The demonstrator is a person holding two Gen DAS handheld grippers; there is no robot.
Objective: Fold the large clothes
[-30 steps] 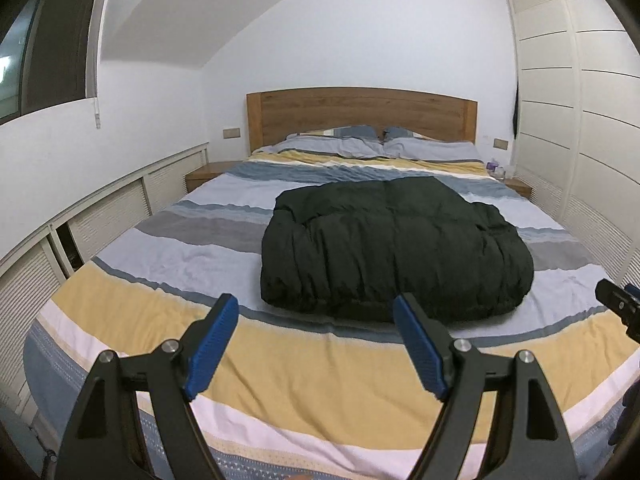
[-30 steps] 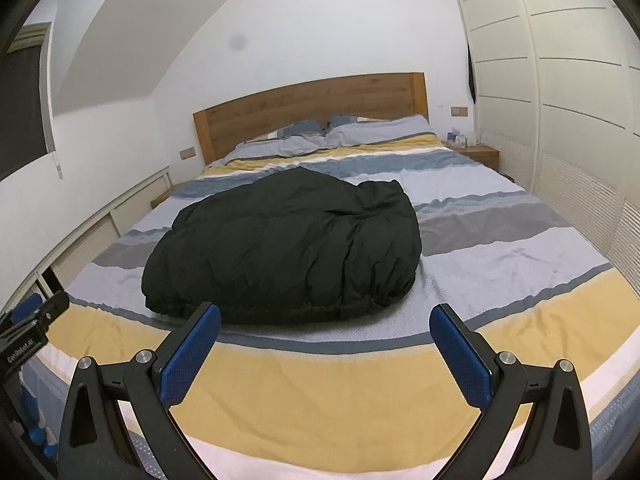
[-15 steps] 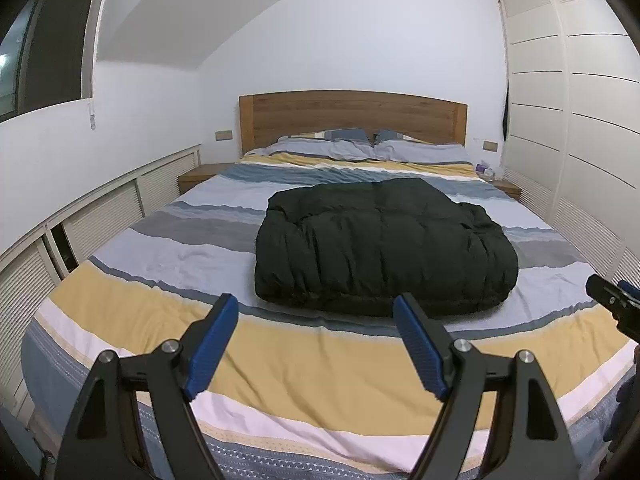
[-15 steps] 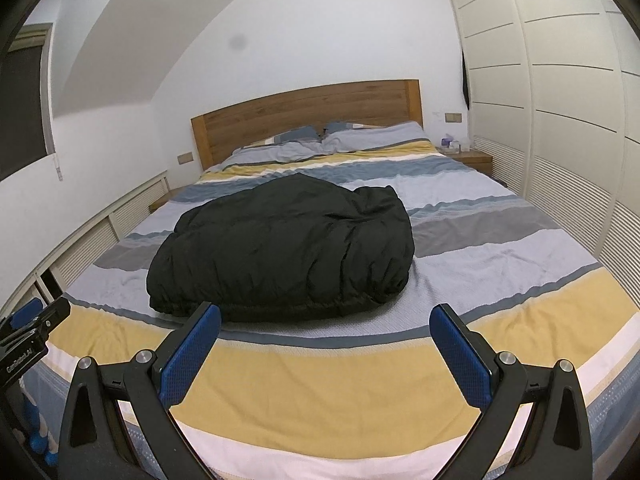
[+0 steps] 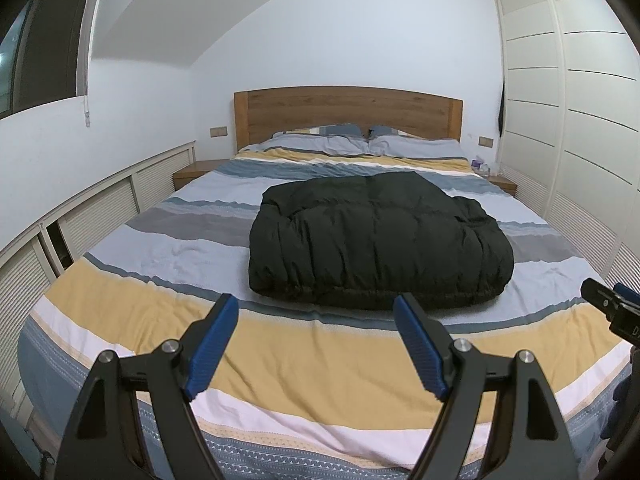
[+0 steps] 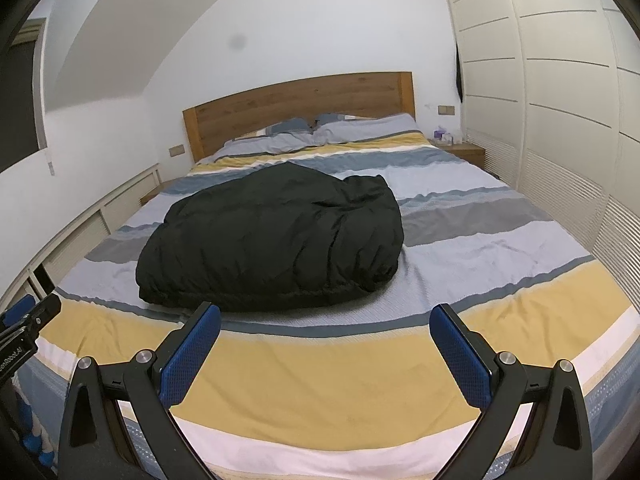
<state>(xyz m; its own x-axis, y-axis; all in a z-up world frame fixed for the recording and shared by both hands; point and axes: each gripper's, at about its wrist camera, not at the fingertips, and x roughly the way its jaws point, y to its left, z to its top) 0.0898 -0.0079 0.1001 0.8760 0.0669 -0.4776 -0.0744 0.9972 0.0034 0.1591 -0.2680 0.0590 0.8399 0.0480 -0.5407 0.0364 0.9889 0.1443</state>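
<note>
The black puffer coat (image 5: 380, 240) lay in a bulky, roughly rectangular bundle mid-bed on the striped duvet (image 5: 320, 360), its elastic hem edge toward the foot of the bed, well short of the pillows (image 5: 360, 142) and wooden headboard (image 5: 348, 114). Judged by its shape, it looked already folded at least once, w/ sleeves not visible; whether more folds were left can't be told for sure. Step in hand looked like a pause btwn folds, or the end of the job: neither gripper was on the fabric.

Next move, if another fold is wanted: both grippers forward and down to the near hem corners, pinch each, lift and carry toward the headboard side. Thick padding will prob. spring back, so a press-down after would help.

Left gripper (image 5: 316, 344) was spread wide, empty, hovering over the yellow stripe, near the coat but apart from it. Right gripper (image 6: 326, 354) likewise spread wide, nothing btwn its blue pads (image 6: 460, 360), touching nothing.
</note>
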